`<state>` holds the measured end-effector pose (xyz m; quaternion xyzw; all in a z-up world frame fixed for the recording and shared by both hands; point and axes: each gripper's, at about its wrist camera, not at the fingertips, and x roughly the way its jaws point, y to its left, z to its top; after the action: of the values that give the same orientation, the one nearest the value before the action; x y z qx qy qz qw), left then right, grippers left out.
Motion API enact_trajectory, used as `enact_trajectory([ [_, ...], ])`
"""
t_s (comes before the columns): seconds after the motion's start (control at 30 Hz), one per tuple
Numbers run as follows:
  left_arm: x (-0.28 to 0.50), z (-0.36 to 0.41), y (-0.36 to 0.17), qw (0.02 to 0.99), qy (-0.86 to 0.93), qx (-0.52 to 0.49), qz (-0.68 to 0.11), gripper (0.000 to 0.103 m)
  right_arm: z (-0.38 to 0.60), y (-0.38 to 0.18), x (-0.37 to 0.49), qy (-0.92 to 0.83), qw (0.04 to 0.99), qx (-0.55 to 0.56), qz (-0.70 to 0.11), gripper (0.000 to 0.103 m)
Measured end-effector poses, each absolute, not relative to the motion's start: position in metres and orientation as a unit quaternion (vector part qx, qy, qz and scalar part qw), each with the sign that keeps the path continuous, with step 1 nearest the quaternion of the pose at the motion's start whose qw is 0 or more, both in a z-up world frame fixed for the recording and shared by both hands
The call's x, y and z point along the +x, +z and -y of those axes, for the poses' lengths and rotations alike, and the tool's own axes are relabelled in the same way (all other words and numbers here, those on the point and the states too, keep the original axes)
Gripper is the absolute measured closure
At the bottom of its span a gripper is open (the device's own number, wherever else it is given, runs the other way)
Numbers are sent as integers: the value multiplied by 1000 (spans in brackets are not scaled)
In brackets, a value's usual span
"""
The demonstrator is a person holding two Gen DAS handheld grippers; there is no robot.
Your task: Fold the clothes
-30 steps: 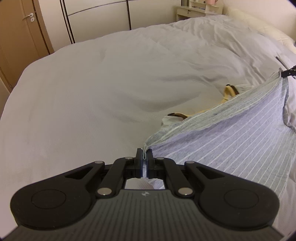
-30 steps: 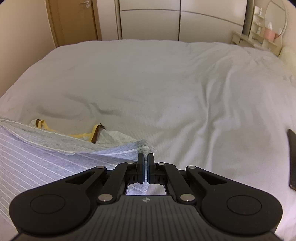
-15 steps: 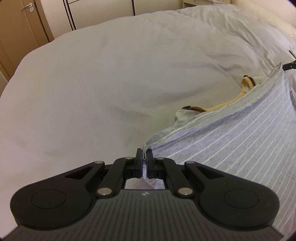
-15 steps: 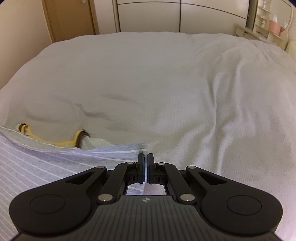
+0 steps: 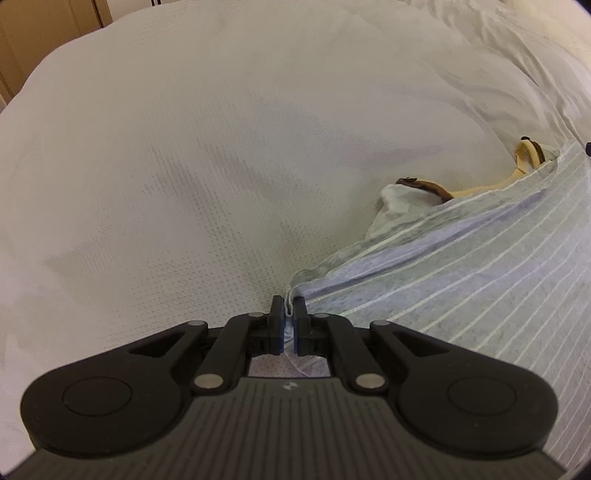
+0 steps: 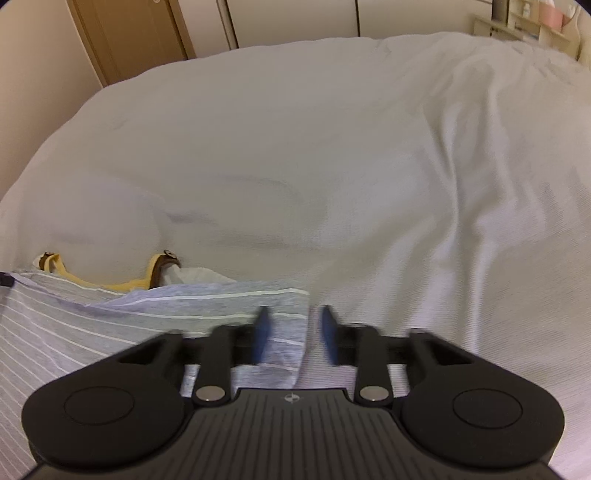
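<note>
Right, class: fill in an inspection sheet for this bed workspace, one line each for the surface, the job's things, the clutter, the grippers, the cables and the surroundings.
Surface: white bedspread, rumpled, with creases on its right side.
Job's things: striped blue-grey garment laid flat on the bed; a second garment with yellow and brown trim lies partly under its far edge.
Clutter: nothing seen.
Grippers: left gripper shut on a corner of the striped garment; right gripper open, blurred, its fingers astride the garment's other corner, not gripping.
Cables: nothing seen.
Surroundings: wooden door, pale wardrobe doors, a shelf unit at far right.
</note>
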<state>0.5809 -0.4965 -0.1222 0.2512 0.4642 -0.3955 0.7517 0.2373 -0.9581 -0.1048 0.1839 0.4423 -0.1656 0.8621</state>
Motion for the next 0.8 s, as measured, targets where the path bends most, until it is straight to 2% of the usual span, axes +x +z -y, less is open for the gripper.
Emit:
enact_trajectory([
  [0.2,582,499,-127,751,-397,259,-460,100,968,-126,246,-165,848,224,-451,62],
  [0.27,579,497,-123,754,-400,263,-450,101,970,-129,247,-176,845,235,-447,86],
  [0.3,577,496,-120,756,-402,265,-444,101,971,-129,247,-182,845,236,-444,101],
  [0.5,568,485,-98,776,-413,256,-402,101,963,-102,241,-197,867,191,-415,102],
  [0.67,572,487,-106,766,-416,268,-410,102,974,-107,235,-193,854,235,-422,101],
  [0.7,573,487,-108,764,-415,270,-413,102,972,-111,236,-189,853,233,-427,94],
  [0.77,574,487,-110,763,-414,271,-416,102,970,-118,238,-183,852,234,-432,86],
  [0.8,573,487,-111,763,-414,273,-415,102,970,-120,240,-181,851,237,-432,76],
])
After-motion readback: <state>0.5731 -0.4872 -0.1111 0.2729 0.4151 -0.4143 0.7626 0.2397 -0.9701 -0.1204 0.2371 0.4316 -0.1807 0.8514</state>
